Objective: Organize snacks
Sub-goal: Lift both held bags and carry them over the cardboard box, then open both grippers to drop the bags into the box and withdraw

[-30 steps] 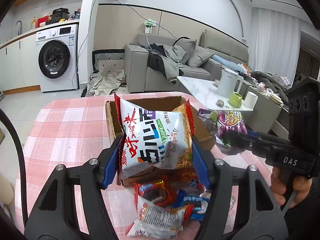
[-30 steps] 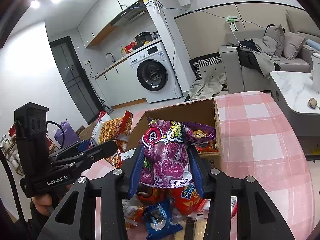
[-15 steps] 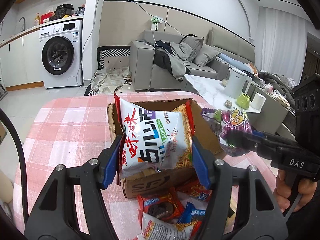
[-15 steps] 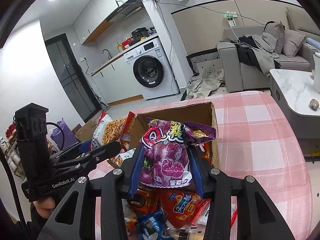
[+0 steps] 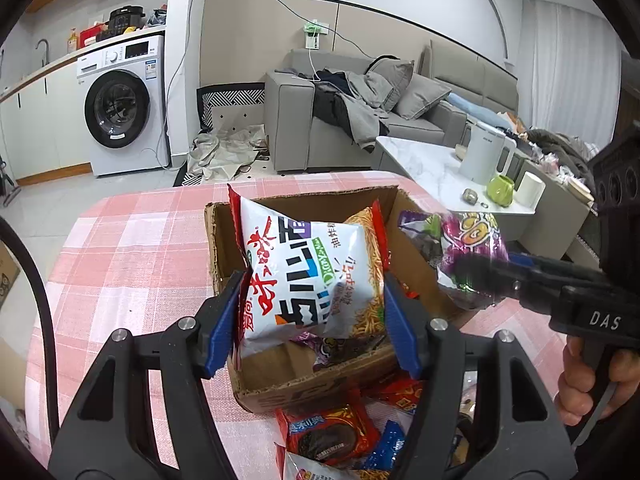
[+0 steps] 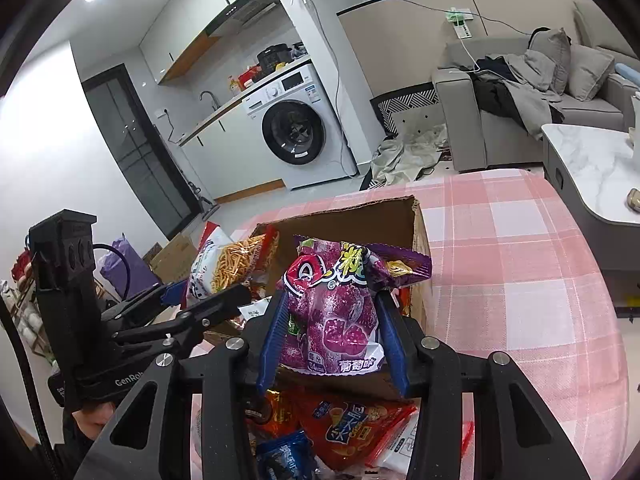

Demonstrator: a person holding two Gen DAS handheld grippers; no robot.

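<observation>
Both grippers are pointed forward and tilted downward over a cardboard box [image 5: 304,376] that stands on the surface [image 5: 132,248], which is covered by a pink checked cloth. The left gripper [image 5: 312,316] is clamped on a white and red noodle snack bag [image 5: 308,276], which is held upright between the blue pads above the box's open top, its lower edge inside the near wall. The right gripper [image 6: 332,336] is closed on a purple grape candy bag [image 6: 332,320], held upright over the box's right part, with the bag's top crumpled above the pads. In the left wrist view, the right hand [image 5: 600,384] is seen wrapped around its handle at the right edge. A heap of loose snack packets [image 6: 340,428] is seen lying on the surface against the near side of the box, beneath both grippers.
</observation>
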